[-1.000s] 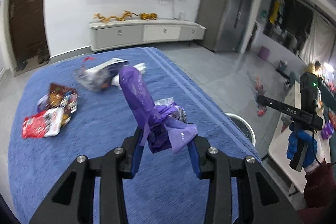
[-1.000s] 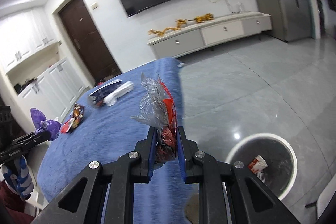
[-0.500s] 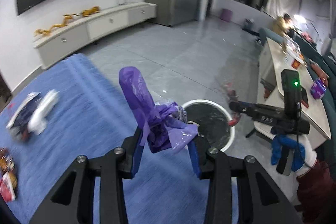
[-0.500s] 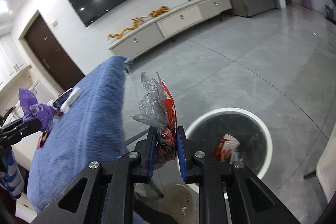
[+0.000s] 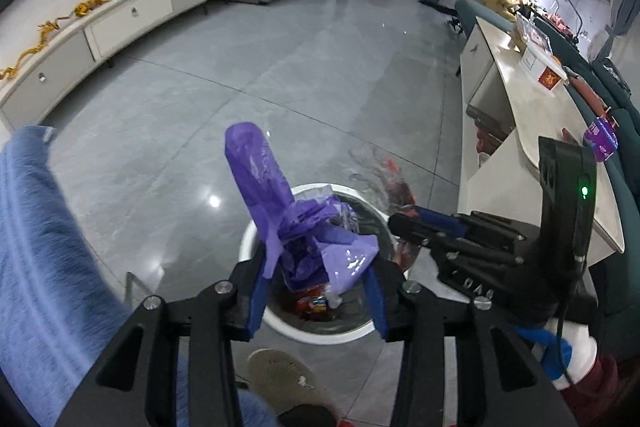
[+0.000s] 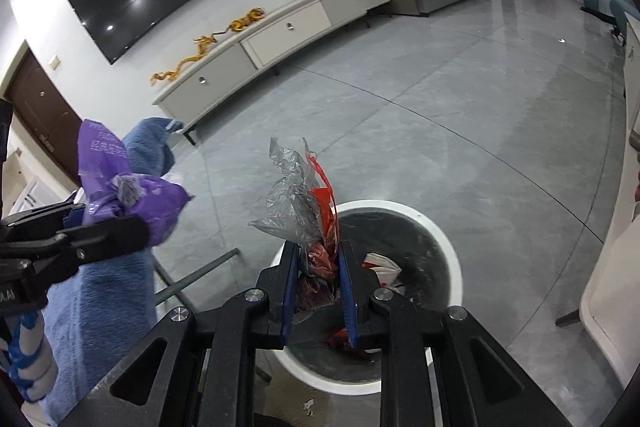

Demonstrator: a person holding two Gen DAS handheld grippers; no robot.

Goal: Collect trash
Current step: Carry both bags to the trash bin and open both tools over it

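A crumpled purple bag (image 5: 304,227) is seen between the blue pads of the left gripper (image 5: 316,291), whose jaws are opening; the bag is still touched by the left pad, while a small gap is visible at the right pad. The bag is held directly above the white-rimmed trash bin (image 5: 256,231), in which red wrappers are already seen. A clear and red wrapper (image 6: 308,211) is clamped between the nearly closed pads of the right gripper (image 6: 318,291), its crinkled upper part standing up above the fingertips, over the near rim of the same bin (image 6: 448,247). In the left view the right gripper is seen just beside the bin's right rim, close to the left gripper. The edge of the blue-covered desk (image 5: 44,239) lies just left of the bin. A white counter (image 5: 532,131) runs along the right side. Beyond the bin, the grey tiled floor (image 5: 280,59) lies open up to the low white cabinet (image 5: 132,15).
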